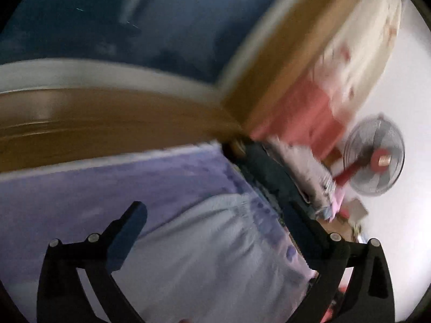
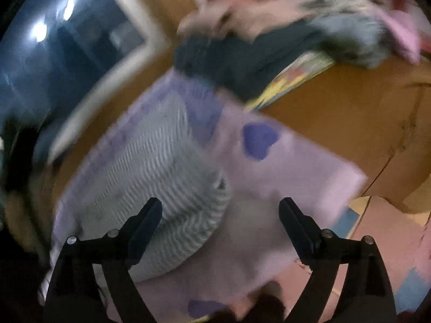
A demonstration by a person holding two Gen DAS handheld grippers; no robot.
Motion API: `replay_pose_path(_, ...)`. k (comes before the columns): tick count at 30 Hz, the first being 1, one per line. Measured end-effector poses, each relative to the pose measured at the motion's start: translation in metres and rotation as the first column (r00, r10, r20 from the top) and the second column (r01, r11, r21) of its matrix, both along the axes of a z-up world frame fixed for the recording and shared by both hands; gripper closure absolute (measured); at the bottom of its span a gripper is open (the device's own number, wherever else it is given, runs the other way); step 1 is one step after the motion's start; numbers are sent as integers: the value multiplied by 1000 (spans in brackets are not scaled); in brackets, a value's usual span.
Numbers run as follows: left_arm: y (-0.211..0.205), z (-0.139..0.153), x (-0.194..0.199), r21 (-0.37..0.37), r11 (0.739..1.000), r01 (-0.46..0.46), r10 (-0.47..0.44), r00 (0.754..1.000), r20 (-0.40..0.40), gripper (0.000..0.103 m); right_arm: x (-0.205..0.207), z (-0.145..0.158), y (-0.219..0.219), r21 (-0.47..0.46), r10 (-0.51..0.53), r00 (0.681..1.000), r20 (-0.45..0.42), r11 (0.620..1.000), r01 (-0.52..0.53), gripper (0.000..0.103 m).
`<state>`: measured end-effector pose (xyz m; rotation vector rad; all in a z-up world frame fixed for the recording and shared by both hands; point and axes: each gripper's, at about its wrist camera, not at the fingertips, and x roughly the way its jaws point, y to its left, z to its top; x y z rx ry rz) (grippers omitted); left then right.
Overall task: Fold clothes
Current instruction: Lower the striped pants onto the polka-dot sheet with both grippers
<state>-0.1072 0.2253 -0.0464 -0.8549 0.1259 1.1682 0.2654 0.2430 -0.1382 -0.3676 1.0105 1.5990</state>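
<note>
Grey ribbed garment (image 2: 159,177), one, on lilac heart-print sheet (image 2: 291,167); no legible writing. Left gripper (image 1: 215,228) and right gripper (image 2: 221,215): jaws spread, empty.

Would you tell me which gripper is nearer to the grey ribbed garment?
Right, as best the blurred views show. The right gripper hovers open with the grey ribbed garment just past its left finger; the left gripper stands open above it, seemingly farther back.

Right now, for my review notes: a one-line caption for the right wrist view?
Open right gripper above a grey ribbed garment on a lilac heart-print cloth; blurred.
</note>
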Motion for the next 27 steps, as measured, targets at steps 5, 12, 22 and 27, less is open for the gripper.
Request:
replay_pose_path(5, -142, 12, -132, -37, 963, -268, 248, 930, -270, 0, -3, 32, -19, 71, -76, 988, 138, 995, 66, 13)
replay_pose_path(12, -283, -16, -369, -286, 722, -630, 643, 763, -58, 5, -101, 44, 42, 132, 113, 960, 257, 980, -151, 25)
replay_pose_path(22, -284, -88, -384, -537, 578, -615, 703, 709, -56, 24, -140, 27, 136, 63, 204, 953, 223, 973, -223, 37)
replay_pose_path(27, -296, -62, -360, -564, 446, -695, 796, 596, -106, 97, -125, 17, 164, 42, 197, 961, 196, 977, -209, 37)
